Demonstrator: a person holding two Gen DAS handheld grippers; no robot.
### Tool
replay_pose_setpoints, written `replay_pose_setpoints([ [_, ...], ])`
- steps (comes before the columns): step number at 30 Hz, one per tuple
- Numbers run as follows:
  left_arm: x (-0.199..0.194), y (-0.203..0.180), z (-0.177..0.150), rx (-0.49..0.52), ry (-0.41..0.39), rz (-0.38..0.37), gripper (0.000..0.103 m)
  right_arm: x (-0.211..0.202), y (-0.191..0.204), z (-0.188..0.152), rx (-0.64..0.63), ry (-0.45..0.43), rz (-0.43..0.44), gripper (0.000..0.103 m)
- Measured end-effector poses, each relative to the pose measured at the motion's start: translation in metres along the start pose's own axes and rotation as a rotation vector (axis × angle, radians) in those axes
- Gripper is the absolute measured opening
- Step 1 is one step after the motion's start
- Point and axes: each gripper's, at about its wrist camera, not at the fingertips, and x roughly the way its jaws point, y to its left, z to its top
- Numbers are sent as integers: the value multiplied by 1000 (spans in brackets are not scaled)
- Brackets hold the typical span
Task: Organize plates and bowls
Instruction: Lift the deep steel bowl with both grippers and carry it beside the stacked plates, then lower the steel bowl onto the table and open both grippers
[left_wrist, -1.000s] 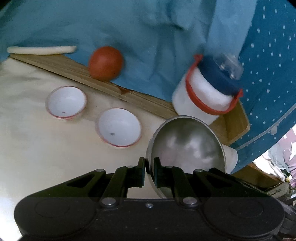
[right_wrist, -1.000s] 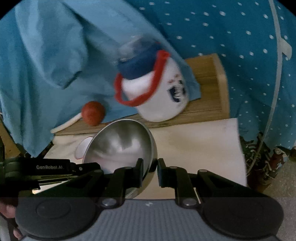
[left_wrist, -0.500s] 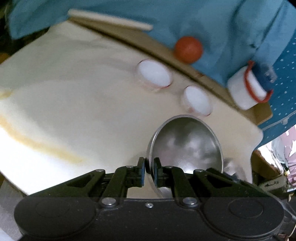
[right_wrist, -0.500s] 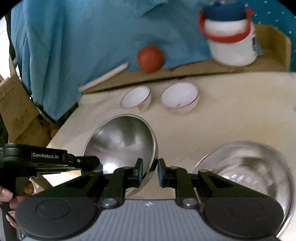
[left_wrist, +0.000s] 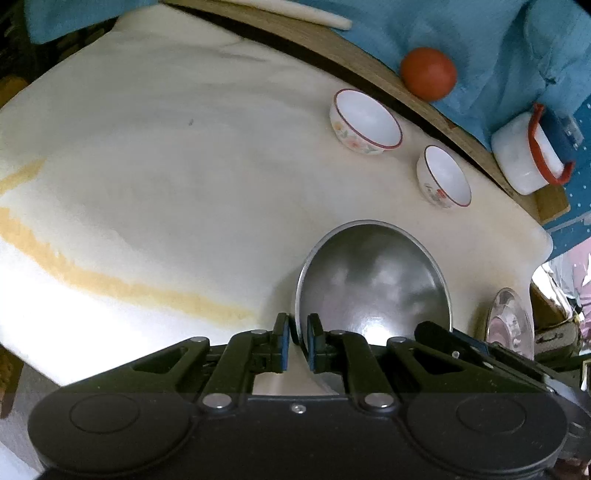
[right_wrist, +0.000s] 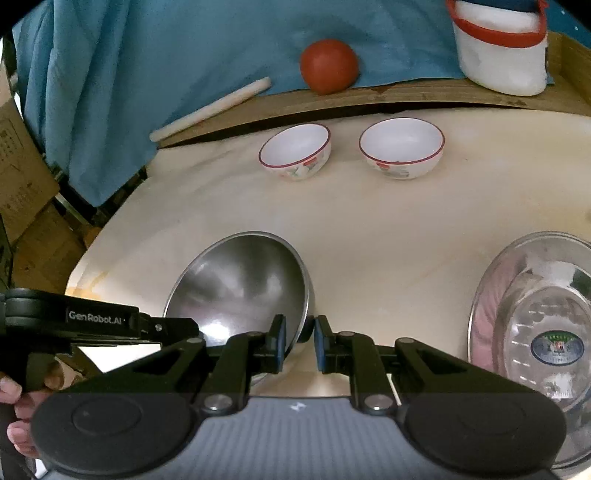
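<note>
A steel bowl (left_wrist: 373, 280) sits low over the cream table, held by both grippers on opposite rims; it also shows in the right wrist view (right_wrist: 240, 284). My left gripper (left_wrist: 297, 341) is shut on its left rim. My right gripper (right_wrist: 299, 341) has its jaws slightly parted around the right rim, with a gap showing. Two white bowls with red rims (right_wrist: 295, 149) (right_wrist: 402, 146) stand at the back of the table. Stacked steel plates and a bowl (right_wrist: 535, 332) lie at the right.
A wooden board (right_wrist: 369, 98) runs along the back with a red ball (right_wrist: 328, 65), a white rolling pin (right_wrist: 210, 110) and a white jar with red handle (right_wrist: 500, 48). Blue cloth hangs behind. Cardboard boxes (right_wrist: 22, 184) stand left of the table (right_wrist: 388, 229).
Both grippers brought the steel bowl down toward the table; the views tilted down from the jar to the tabletop. The right jaws have parted slightly.
</note>
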Motion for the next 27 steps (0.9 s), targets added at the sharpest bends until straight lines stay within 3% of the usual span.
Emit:
replay_pose_setpoints([
  [6, 3, 0, 3, 21, 2, -18, 14, 3, 3, -2, 12, -2, -16, 20],
  [14, -3, 10, 5, 24, -25, 55, 42, -4, 5, -6, 13, -12, -22, 34],
  [17, -14, 17, 5, 22, -66, 75, 57, -9, 6, -7, 17, -30, -36, 45],
  [19, -21, 21, 5, 25, -89, 65, 59, -13, 7, -8, 19, -44, -49, 61],
  [22, -32, 25, 5, 33, -125, 50, 66, -23, 9, -8, 8, -71, -73, 76],
  [27, -47, 25, 9, 45, -186, 24, 78, -38, 12, -5, -15, -106, -96, 93],
])
